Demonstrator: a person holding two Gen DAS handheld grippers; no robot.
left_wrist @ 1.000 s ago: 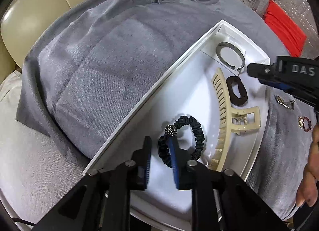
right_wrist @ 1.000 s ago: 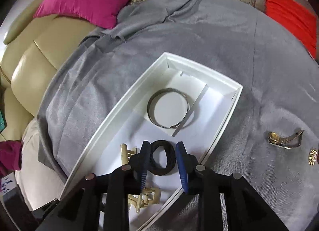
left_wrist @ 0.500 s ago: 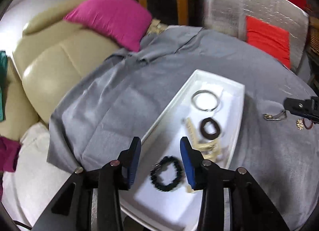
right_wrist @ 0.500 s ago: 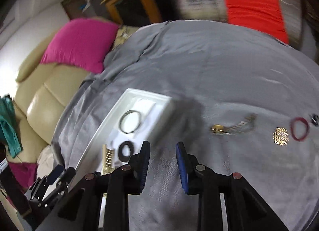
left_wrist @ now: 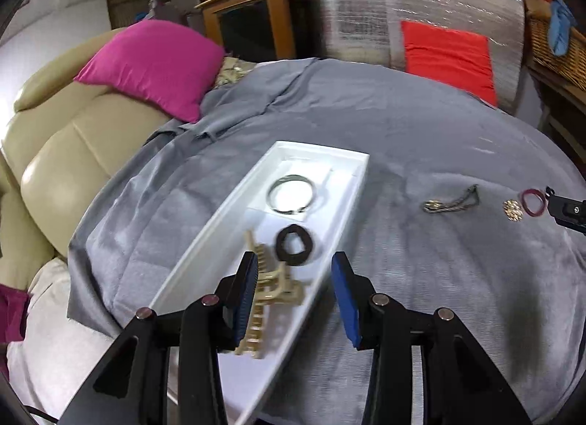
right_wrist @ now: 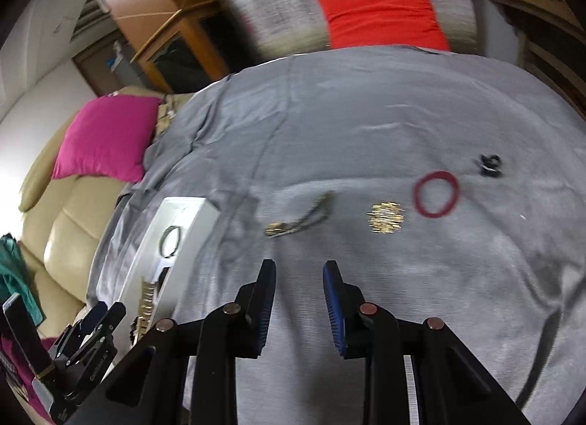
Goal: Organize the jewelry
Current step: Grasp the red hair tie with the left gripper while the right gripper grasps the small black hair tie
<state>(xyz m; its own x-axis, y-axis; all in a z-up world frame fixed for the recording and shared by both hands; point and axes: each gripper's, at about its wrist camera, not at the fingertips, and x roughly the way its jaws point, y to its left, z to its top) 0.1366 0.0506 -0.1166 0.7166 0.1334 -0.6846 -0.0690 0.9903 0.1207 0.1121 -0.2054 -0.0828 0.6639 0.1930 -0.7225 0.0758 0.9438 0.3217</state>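
Note:
A long white tray (left_wrist: 234,205) lies on the grey cloth and holds a metal bangle (left_wrist: 291,193), a dark brown hair tie (left_wrist: 295,244) and a beige claw clip (left_wrist: 271,289). My left gripper (left_wrist: 295,278) is open and empty, raised above the tray's near part. My right gripper (right_wrist: 298,282) is open and empty above bare cloth. Ahead of it lie a gold watch (right_wrist: 298,221), a gold brooch (right_wrist: 386,217), a red hair band (right_wrist: 436,194) and a small black piece (right_wrist: 490,163). The tray also shows in the right wrist view (right_wrist: 190,212).
A beige sofa (left_wrist: 55,154) with a magenta cushion (left_wrist: 154,62) stands left of the cloth-covered surface (left_wrist: 403,139). A red cushion (left_wrist: 448,55) and a wooden cabinet (left_wrist: 249,14) stand behind. The right gripper's tip (left_wrist: 567,210) shows at the right edge.
Both grippers have risen and pulled back from the tray. The left let go of the black scrunchie, which is now out of view. The right swung right toward the loose jewelry.

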